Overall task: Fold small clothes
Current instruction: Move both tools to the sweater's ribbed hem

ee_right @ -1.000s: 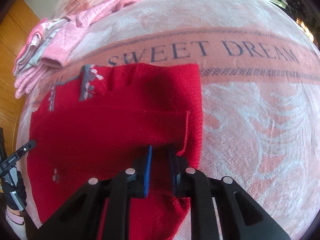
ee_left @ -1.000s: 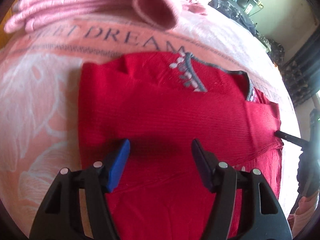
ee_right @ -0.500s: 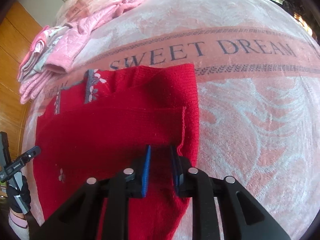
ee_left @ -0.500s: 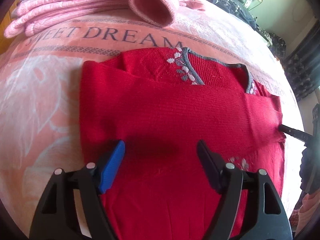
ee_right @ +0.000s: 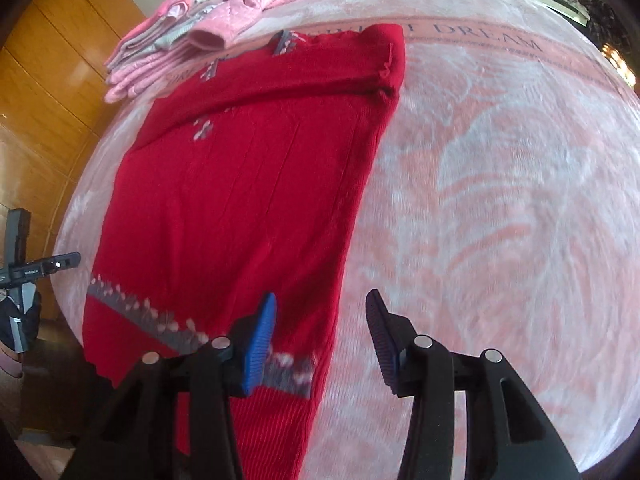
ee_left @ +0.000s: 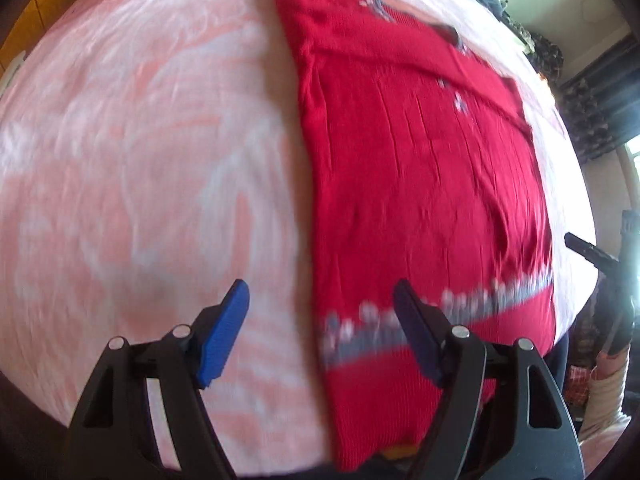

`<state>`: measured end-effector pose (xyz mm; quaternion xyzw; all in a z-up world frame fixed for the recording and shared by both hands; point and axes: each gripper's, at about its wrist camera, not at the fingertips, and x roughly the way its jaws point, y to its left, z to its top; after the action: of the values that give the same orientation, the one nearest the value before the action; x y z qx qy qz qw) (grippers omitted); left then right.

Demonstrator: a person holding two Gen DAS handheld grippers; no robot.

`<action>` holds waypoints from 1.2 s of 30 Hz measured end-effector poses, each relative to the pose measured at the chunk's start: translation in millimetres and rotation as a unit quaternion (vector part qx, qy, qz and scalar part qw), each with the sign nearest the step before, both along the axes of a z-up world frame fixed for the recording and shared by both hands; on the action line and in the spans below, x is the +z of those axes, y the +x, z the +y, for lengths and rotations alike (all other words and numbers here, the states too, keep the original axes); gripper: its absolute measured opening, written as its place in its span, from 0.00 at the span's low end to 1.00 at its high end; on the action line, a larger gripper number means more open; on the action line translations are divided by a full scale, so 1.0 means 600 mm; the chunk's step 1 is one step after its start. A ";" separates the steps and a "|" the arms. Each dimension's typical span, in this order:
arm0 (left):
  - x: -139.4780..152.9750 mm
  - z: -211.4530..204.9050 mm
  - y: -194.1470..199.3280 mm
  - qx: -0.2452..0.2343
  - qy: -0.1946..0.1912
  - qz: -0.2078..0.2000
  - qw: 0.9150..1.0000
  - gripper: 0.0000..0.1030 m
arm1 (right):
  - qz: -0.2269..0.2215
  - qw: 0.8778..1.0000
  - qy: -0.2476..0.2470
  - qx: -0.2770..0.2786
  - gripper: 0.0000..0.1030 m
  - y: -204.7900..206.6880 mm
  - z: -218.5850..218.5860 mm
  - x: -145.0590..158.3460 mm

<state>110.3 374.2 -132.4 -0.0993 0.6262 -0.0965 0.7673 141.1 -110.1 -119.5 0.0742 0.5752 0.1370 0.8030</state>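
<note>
A red knit sweater (ee_left: 424,184) lies flat on the pink blanket, its sleeves folded across the chest and a grey patterned band near the hem. In the right wrist view the same sweater (ee_right: 248,184) stretches from the near edge toward the far lettering. My left gripper (ee_left: 320,320) is open and empty above the sweater's left hem corner. My right gripper (ee_right: 320,324) is open and empty too, straddling the sweater's right hem edge. The right gripper's tip (ee_left: 588,248) shows at the far right of the left wrist view.
A pink blanket (ee_right: 500,184) printed "SWEET DREAM" covers the surface. A pile of pink and grey clothes (ee_right: 188,44) sits at the far left. Wooden panelling (ee_right: 52,92) lies beyond the left edge. Dark clutter (ee_left: 552,56) stands at the far right.
Both grippers pulled back from the chest to the hem end. The right gripper, shut on the folded sleeve before, has let go and opened. The left stayed open.
</note>
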 end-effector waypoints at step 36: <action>-0.068 -0.037 -0.145 0.019 -0.099 0.060 0.993 0.34 | 0.057 0.995 -0.014 0.079 0.40 -0.206 0.047 -0.056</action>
<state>23.2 352.2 -172.9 -0.1921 0.6562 -0.1375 0.7166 17.7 -81.7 -153.2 0.0253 0.6259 0.1873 0.7566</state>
